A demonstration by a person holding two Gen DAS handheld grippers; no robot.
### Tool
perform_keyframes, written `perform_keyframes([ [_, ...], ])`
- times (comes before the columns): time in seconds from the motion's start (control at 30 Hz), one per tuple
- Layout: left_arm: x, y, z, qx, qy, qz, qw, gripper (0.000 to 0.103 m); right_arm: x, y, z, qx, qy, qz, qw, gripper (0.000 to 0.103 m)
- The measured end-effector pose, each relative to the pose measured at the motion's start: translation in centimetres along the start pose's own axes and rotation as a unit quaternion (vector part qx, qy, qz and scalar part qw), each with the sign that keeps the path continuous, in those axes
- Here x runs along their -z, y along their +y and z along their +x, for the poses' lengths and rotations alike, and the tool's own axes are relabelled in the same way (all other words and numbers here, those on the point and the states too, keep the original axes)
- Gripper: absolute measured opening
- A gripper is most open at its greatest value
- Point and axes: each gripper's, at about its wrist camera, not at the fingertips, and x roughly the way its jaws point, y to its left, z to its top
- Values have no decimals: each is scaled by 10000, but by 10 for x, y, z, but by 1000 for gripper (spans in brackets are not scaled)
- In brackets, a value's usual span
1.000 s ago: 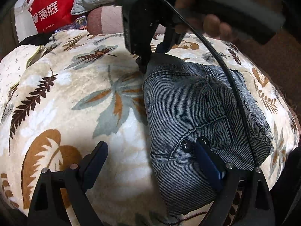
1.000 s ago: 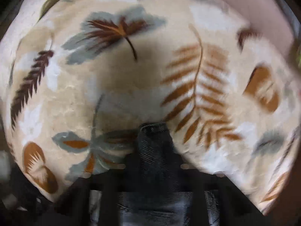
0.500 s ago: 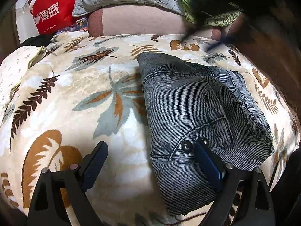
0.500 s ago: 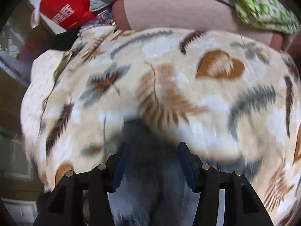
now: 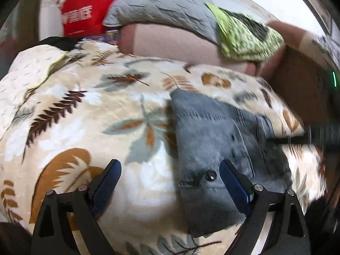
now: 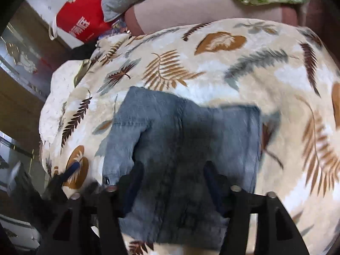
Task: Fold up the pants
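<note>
The grey-blue denim pants (image 5: 214, 144) lie folded into a compact bundle on the leaf-print blanket (image 5: 85, 114), also in the right wrist view (image 6: 182, 140). My left gripper (image 5: 170, 178) is open and empty, hovering above the bundle's near left edge by its metal button (image 5: 210, 175). My right gripper (image 6: 173, 182) is open and empty, raised over the bundle's near side. A blurred dark part of the right tool (image 5: 318, 133) shows at the right edge of the left wrist view.
A red bag (image 5: 85, 10), a grey quilted pillow (image 5: 161, 6) and a green patterned cloth (image 5: 244, 36) lie beyond the blanket on a pink cushion (image 5: 174, 42). The blanket edge drops off at left (image 6: 48, 114).
My right gripper let go of the pants' far corner, opened and pulled back and up to the right. My left gripper lifted slightly. The pants stayed folded.
</note>
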Motion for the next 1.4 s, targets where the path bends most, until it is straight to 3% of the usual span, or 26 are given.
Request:
perform_keyframes([
  [0.07,-1,-1,6,-116,168,17,9998,94,22,-14,25,176,418,12,9990,74],
  [0.13,1,-3,8,-125,316,72,9994,94,31,-16,24,144,145,-128,9997,74],
  [0.2,3,-2,3,-140,291,73,9995,94,30,-10,10,102,140,-115,9998,74],
  [0.33,4,5,-7,-237,258,-81,9994,94,38,-5,-26,-101,-370,-190,9991,75],
  [0.47,4,12,-1,-317,535,-266,9977,94,62,-22,10,-55,-1,-139,9999,80],
  [0.7,5,13,-2,-368,626,-357,9967,94,66,-15,-42,-250,-638,-170,9975,80],
  [0.8,7,13,2,-317,707,-408,9962,94,81,-32,-9,-5,-181,-141,9997,83],
  [0.83,7,13,2,-312,712,-391,9962,94,83,-32,-10,-52,-401,-200,9990,84],
  [1.17,11,23,14,-165,720,-518,9959,94,81,-30,-15,60,-253,-236,9994,85],
  [1.27,17,20,25,-185,862,-275,9957,94,68,-26,-18,-6,-96,-53,9999,85],
  [1.4,19,16,27,-202,816,-114,9964,94,41,-22,-44,22,-517,20,9987,85],
])
